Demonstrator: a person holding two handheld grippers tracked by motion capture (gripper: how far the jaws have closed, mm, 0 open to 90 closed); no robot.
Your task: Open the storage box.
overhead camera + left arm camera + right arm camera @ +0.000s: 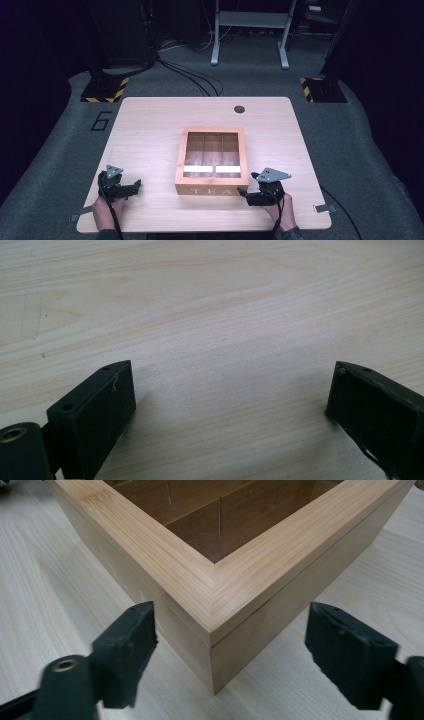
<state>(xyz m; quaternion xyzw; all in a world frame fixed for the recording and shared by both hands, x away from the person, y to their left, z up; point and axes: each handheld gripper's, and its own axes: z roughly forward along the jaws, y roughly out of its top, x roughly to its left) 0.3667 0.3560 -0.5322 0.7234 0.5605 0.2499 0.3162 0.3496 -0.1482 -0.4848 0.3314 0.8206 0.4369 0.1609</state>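
- A wooden tea box (212,161) with a closed glass lid sits mid-tabletop (150,125), toward the near edge.
- The right tongs (230,650) stand open astride its near right corner, not touching.
- The left tongs (230,400) gape wide and empty near the near left corner.

We see a pale wooden table (150,130) with a round dark grommet hole (239,109) near its far edge, grey carpet (370,150) marked with a number 6 (101,121), and hazard-striped bases (105,90) behind.
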